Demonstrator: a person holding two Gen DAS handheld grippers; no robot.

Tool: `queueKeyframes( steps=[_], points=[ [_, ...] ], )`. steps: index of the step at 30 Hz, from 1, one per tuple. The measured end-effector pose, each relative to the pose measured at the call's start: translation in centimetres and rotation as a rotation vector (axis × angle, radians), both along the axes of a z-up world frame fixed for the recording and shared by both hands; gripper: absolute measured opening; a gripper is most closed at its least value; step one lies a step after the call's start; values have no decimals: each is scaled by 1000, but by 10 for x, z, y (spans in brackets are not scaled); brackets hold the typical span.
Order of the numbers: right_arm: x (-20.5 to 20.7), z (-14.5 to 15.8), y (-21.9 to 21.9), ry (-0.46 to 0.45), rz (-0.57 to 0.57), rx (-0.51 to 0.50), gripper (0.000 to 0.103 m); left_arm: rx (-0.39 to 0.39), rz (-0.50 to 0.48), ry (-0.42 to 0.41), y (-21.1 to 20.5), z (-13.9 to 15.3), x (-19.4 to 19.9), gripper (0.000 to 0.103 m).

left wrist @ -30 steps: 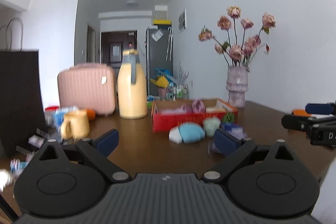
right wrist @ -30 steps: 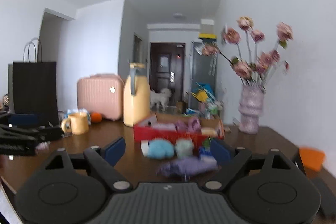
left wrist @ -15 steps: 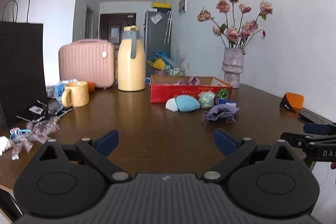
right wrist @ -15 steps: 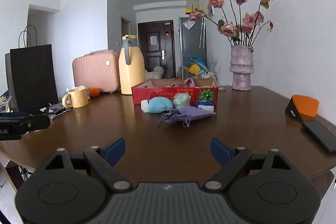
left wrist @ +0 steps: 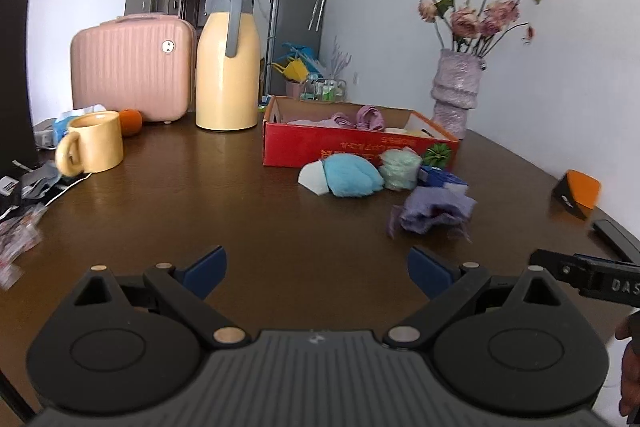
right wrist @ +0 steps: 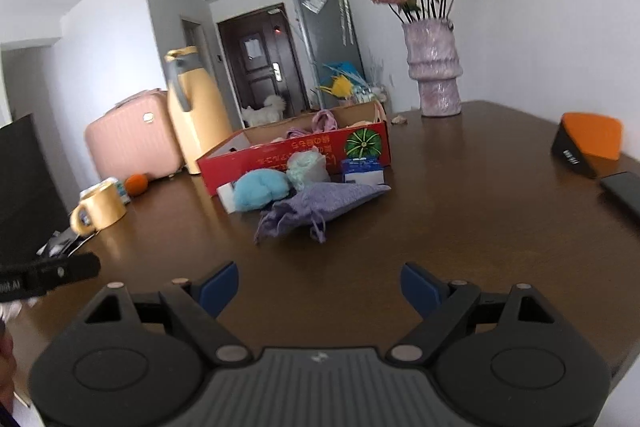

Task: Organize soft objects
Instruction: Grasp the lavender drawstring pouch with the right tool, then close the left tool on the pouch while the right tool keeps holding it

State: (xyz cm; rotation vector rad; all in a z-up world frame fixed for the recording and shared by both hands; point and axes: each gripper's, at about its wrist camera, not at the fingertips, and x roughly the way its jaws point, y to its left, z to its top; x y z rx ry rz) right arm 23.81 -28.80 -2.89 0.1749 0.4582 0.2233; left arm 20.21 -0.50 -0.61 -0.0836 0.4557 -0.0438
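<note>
On the dark wooden bench (right wrist: 460, 227), left to right before the red cardboard box (right wrist: 296, 155): a fluffy light-blue plush (right wrist: 260, 190), a pale-green pouf (right wrist: 306, 167), a limp lilac drawstring pouch (right wrist: 320, 207). All look light and squashy; the pouch is probably best pinched at its bunched neck. Both grippers' jaws stand apart, empty.

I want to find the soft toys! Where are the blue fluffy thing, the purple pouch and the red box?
blue fluffy thing (left wrist: 352, 180), left wrist view, middle of its top.
purple pouch (right wrist: 324, 205), right wrist view, middle of the cloth.
red box (left wrist: 304, 149), left wrist view, bare front wall.
</note>
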Motion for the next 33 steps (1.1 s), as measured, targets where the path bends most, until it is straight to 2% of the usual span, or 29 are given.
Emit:
queueKeyframes(
  steps=[3, 6, 8, 9, 10, 11, 12, 14, 15, 17, 19, 20, 21, 24, 27, 31, 33],
  points=[
    [47, -2, 11, 34, -9, 46, 89, -2, 6, 20, 3, -3, 36, 99],
    [93, -8, 15, 90, -55, 175, 88, -3, 5, 29, 5, -5, 60, 99],
    [119, -15, 18, 134, -119, 249, 83, -9, 9, 34, 9, -6, 73, 99],
    [129, -19, 20, 144, -142, 274, 72, -12, 11, 39, 11, -8, 78, 99],
    [136, -22, 21, 149, -149, 286, 56, -13, 13, 43, 14, -9, 81, 99],
    [145, -27, 24, 165, -152, 286, 48, -12, 17, 48, 14, -10, 84, 99],
    [150, -31, 27, 179, -151, 278, 35, -10, 20, 53, 17, -11, 87, 99],
    [152, -37, 32, 197, -107, 233, 21, -8, 27, 61, 21, -13, 90, 99],
    [147, -38, 35, 193, -53, 215, 20, -6, 28, 64, 23, -15, 91, 99],
    [131, -36, 38, 205, 82, 179, 19, -2, 33, 73, 27, -17, 93, 99],
    [109, -32, 41, 223, 277, 87, 22, -7, 31, 82, 28, -20, 95, 99],
    [98, -31, 38, 228, 320, 45, 25, -11, 23, 90, 27, -22, 97, 99],
    [88, -29, 31, 225, 304, 23, 30, -13, 11, 97, 25, -23, 99, 99],
    [78, -25, 6, 187, 85, -44, 38, -29, -36, 122, 12, -29, 105, 99],
    [77, -19, -13, 126, -93, -31, 40, -73, -116, 142, -6, -31, 110, 99],
    [78, -19, -20, 105, -102, 27, 45, -130, -207, 160, -24, -35, 121, 99],
    [84, -24, -19, 125, -78, 62, 45, -170, -237, 197, -31, -42, 129, 93]
  ],
)
